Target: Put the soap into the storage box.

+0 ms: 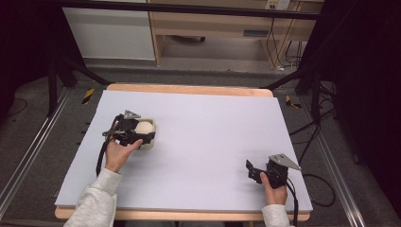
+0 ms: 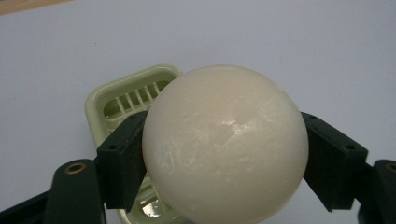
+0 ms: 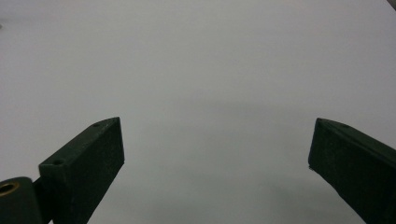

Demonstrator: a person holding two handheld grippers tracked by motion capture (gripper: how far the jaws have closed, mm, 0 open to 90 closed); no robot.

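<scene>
Ball (image 2: 225, 144) (round, no long axis) clamped in left claw (image 2: 224, 154) above tray (image 2: 122, 100); right claw (image 3: 217, 163) agape.

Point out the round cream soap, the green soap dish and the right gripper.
round cream soap (image 2: 225, 144), left gripper view, the middle of its front face between the jaws.
green soap dish (image 2: 133, 95), left gripper view, the slatted floor behind the soap.
right gripper (image 1: 252, 171), high view, between its open fingertips.

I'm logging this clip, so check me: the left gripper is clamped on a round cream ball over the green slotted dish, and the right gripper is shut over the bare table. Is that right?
One thing is off: the right gripper is open, its jaws wide apart over the bare table, as the right gripper view shows. The left gripper does clamp the cream ball over the green slotted dish.
</scene>
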